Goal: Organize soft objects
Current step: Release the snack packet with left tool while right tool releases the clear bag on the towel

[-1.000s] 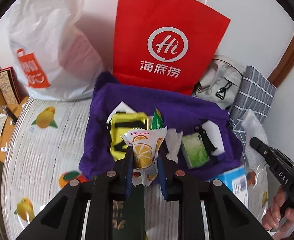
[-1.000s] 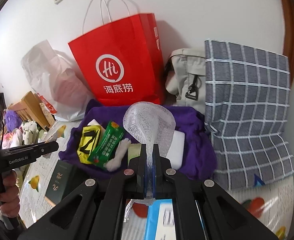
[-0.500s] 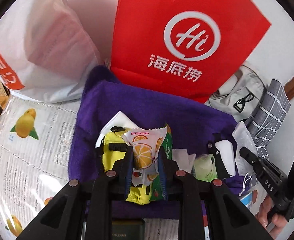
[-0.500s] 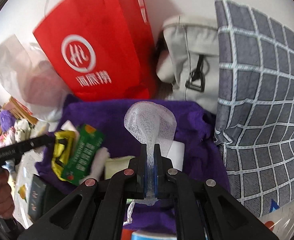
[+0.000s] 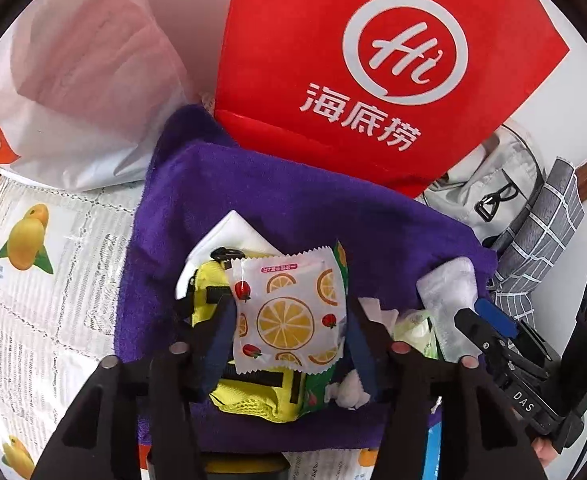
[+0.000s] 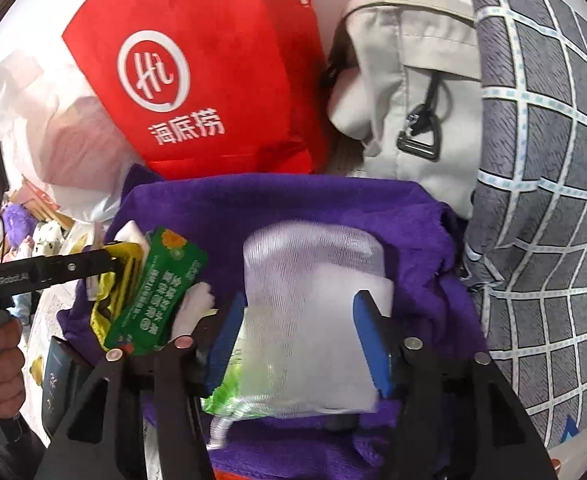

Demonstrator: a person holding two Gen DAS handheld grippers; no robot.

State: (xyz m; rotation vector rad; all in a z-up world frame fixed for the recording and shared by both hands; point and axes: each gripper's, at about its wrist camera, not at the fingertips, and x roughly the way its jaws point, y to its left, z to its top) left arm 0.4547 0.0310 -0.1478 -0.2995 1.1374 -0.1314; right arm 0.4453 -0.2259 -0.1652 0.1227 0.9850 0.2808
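Behind, red bag [image 5: 373, 72] against purple towel [image 5: 277, 200].

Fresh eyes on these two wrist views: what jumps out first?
The big red paper bag with its white logo dominates, standing against the wall behind a purple towel piled with small items. In front, the left gripper has just been opening around an orange-slice sachet lying on a yellow pouch. The right gripper has likewise just opened around a white mesh bag.
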